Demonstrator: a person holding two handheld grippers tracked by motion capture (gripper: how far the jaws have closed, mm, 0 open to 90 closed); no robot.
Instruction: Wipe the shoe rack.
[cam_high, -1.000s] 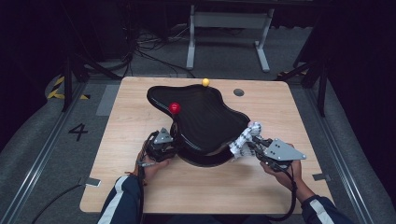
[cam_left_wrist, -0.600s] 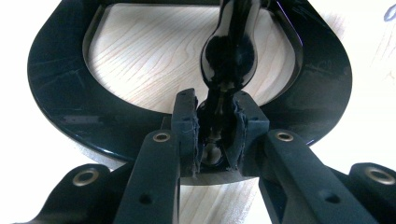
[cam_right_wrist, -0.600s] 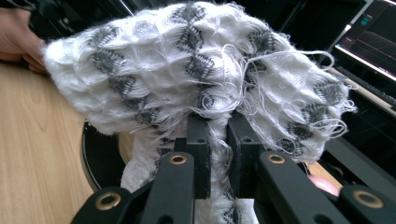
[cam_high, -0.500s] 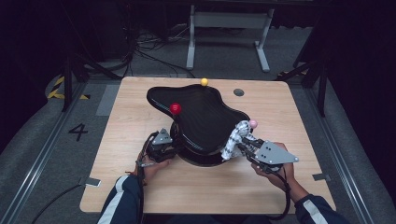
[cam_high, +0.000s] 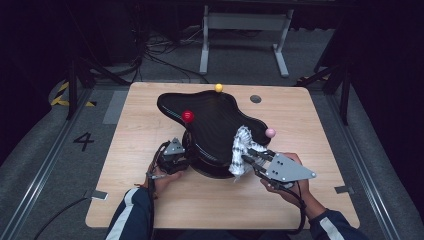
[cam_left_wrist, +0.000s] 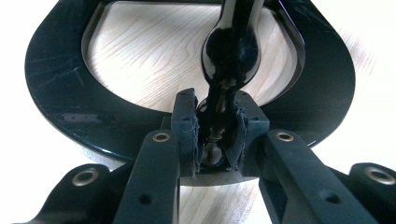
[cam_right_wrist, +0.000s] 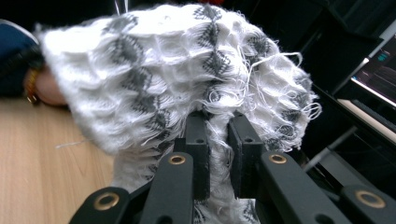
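A glossy black, irregular-shaped top (cam_high: 215, 120) stands on a stem over a ring base on the wooden table (cam_high: 310, 115). It carries a red ball (cam_high: 187, 115), a yellow ball (cam_high: 218, 87) and a pink ball (cam_high: 270, 132). My left gripper (cam_high: 184, 159) is at its near left side. In the left gripper view it (cam_left_wrist: 217, 135) is shut on the black stem (cam_left_wrist: 231, 51), with the ring base (cam_left_wrist: 56, 79) beyond. My right gripper (cam_high: 248, 159) is shut on a white-and-grey knitted cloth (cam_high: 241, 150) that lies against the top's right edge. The cloth (cam_right_wrist: 154, 70) bulges over the right gripper (cam_right_wrist: 217, 140).
A grey disc (cam_high: 255, 98) is set into the table at the back right. Behind the table a white metal frame (cam_high: 245, 30) and cables lie on the dark floor. A "4" (cam_high: 83, 141) is marked on the floor at the left. A hand (cam_right_wrist: 46, 88) shows behind the cloth.
My right gripper has carried the cloth left and up along the black top's right edge, and the pink ball now shows beside it. The left gripper has stayed on the stem.
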